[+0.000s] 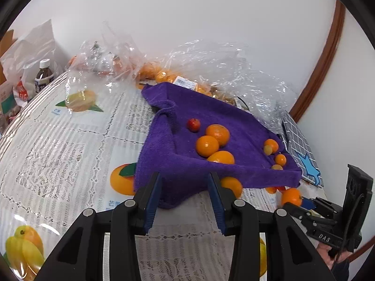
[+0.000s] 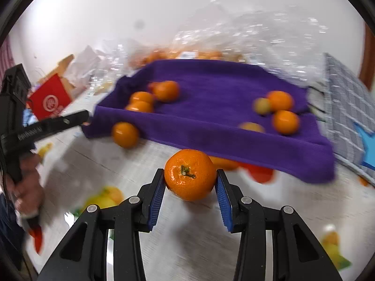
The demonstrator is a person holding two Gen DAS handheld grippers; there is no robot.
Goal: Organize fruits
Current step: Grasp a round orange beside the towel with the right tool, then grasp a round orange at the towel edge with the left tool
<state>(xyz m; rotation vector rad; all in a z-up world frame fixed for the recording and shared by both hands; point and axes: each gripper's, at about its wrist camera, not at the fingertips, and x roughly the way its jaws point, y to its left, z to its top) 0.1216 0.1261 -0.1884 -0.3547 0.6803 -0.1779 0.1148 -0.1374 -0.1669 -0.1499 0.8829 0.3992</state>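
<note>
A purple towel lies on the fruit-print tablecloth, its near edge raised. On it sit three oranges, a small red fruit and several small orange and yellowish fruits. My left gripper is shut on the towel's near corner, and the cloth fills the gap between its pads. A loose orange sits beside its right finger, just outside the towel's edge. My right gripper is shut on a mandarin, stem side facing me, just above the table in front of the towel.
Clear plastic bags with more oranges are heaped against the wall behind the towel. A checked cloth lies to the right. A dark bottle and a red box stand at the left. A hand holds the left gripper's handle.
</note>
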